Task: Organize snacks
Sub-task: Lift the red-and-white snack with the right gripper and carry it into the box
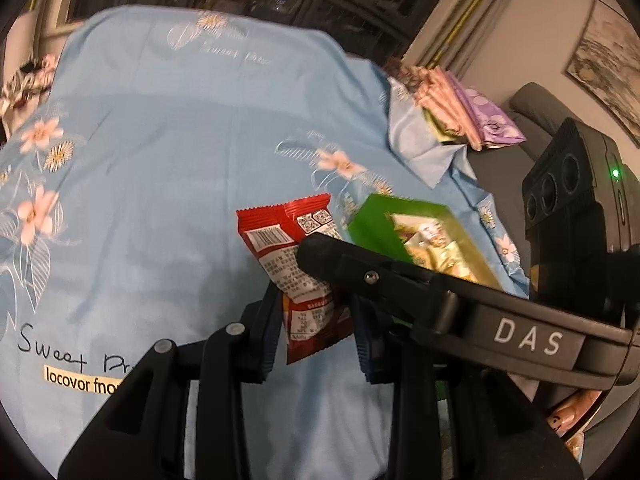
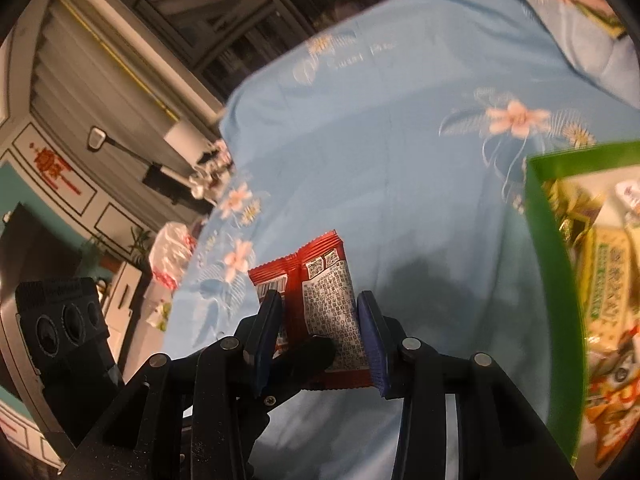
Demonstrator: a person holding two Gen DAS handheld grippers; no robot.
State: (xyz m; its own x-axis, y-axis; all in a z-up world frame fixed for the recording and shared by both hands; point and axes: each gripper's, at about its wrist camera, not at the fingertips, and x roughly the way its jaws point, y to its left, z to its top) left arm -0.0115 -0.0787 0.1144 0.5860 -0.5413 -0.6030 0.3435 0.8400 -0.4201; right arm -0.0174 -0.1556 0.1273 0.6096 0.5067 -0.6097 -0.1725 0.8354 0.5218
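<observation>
Red snack packet [image 2: 320,300] sits between both tongs, apparently gripped; next, carry it to the green box [image 2: 556,280].

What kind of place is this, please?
Probably a home living room: a table under a blue flowered cloth, a framed painting on the wall, a grey sofa, and a green box of snacks.

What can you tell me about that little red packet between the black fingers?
The red snack packet is a glossy, crinkly pouch with zigzag crimped ends, its back showing: barcode, two QR codes and a white panel of small print. It stands lengthwise between the right gripper fingers above the blue floral cloth. The left gripper brackets it too, beside the green box.
</observation>
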